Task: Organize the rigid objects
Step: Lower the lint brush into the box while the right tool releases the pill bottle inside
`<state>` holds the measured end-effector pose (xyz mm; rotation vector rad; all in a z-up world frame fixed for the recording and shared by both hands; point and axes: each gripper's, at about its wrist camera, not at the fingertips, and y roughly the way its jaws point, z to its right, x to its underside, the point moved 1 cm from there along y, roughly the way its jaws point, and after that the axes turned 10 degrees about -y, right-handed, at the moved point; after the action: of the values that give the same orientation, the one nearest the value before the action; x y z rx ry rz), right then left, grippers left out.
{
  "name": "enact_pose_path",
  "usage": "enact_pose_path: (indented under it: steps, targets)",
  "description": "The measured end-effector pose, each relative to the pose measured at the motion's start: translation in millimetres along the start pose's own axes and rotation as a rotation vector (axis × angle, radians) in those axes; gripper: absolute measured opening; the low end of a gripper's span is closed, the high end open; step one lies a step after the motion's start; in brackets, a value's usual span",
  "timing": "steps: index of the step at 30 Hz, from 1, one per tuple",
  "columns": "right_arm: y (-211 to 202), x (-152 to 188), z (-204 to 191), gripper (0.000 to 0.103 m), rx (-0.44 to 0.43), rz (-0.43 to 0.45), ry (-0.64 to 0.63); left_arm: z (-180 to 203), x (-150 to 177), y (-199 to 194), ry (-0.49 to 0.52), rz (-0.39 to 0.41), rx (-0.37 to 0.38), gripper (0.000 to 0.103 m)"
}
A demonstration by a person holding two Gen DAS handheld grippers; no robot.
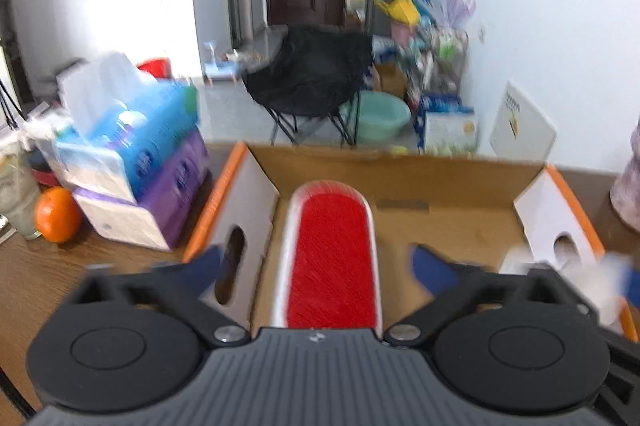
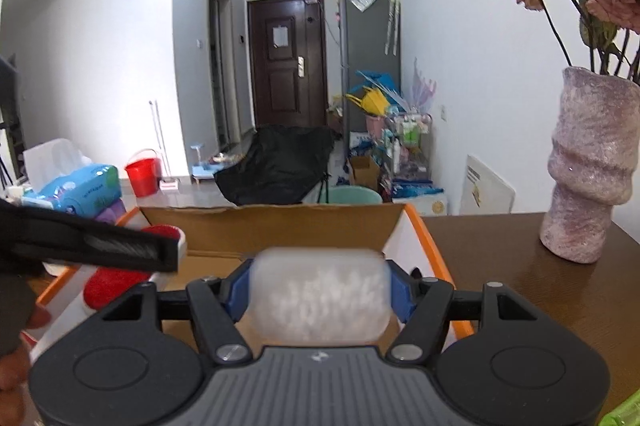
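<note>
An open cardboard box (image 1: 400, 162) with orange edges stands on the wooden table. In it lies a lint brush (image 1: 332, 250) with a red pad and a white rim. My left gripper (image 1: 316, 258) is open wide, its blue fingers apart on either side of the brush without touching it. In the right wrist view the box (image 2: 280, 226) is ahead, with the brush (image 2: 112, 286) at its left. A cloudy white rounded container (image 2: 320, 298) sits blurred between the blue pads of my right gripper (image 2: 320, 290). The pads stand at its ends and it looks loose over the box.
Blue and purple tissue packs (image 1: 132, 162) and an orange (image 1: 56, 214) lie left of the box. A pink vase with dried roses (image 2: 592, 178) stands on the table (image 2: 520, 286) to the right. A person's hand (image 2: 16, 326) holds the left gripper.
</note>
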<state>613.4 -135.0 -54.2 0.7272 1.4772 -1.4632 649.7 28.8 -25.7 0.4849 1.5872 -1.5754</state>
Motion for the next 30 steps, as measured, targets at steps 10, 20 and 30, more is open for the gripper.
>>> enact_pose_path:
  steps: [10, 20, 30]
  targets:
    - [-6, -4, 8, 0.103, 0.03, -0.027, 0.019, -23, -8, -21, -0.051, 0.007, 0.001, 0.103]
    - [-15, -5, 11, 0.103, 0.032, -0.02, 0.015, -26, 1, -33, -0.032, 0.031, -0.003, 0.103]
    - [-42, 1, 14, 0.103, 0.03, 0.002, 0.004, -29, 17, -60, -0.025, 0.05, -0.002, 0.103]
